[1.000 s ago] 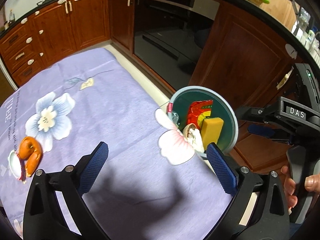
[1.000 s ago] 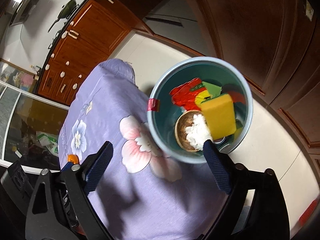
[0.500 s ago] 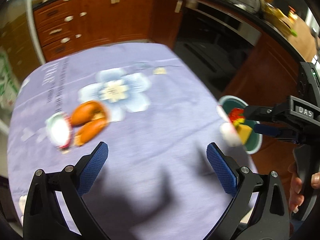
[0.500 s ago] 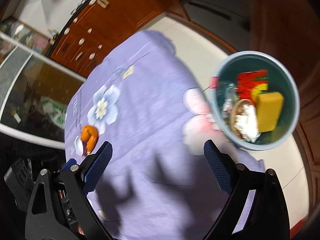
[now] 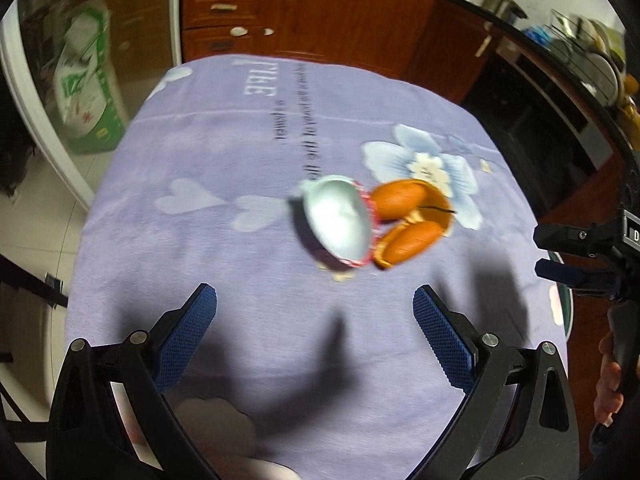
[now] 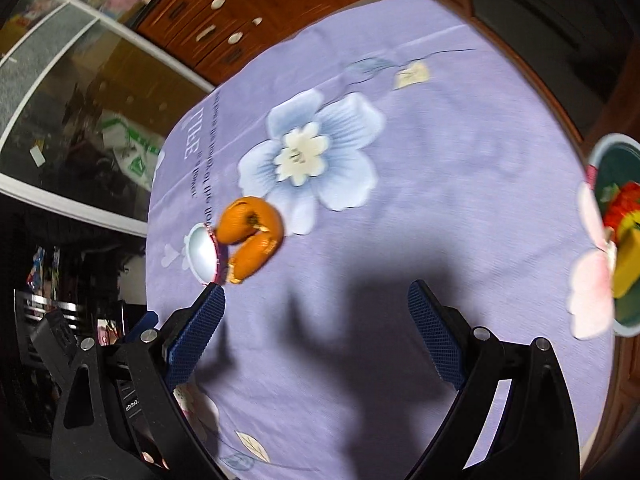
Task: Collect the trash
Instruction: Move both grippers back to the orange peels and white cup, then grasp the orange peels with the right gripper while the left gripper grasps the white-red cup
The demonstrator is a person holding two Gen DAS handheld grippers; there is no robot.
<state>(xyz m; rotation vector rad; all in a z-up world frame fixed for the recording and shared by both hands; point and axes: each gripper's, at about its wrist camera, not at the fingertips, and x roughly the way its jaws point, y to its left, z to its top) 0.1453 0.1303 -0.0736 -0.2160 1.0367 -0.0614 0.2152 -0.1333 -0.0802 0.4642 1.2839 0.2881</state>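
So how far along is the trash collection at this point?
Partly done. The bin beside the table already holds a red wrapper and a yellow sponge. Both the left gripper and right gripper are open and empty. Still on the tablecloth: the orange peel and the white cup touching it.

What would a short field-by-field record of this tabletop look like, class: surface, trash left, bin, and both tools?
surface: lilac flower-print tablecloth
trash left: curled orange peel touching a small white foil-rimmed cup lying on its side
bin: round teal trash bin beside the table edge, holding a yellow sponge and red wrapper
left tool: open, empty
right tool: open, empty
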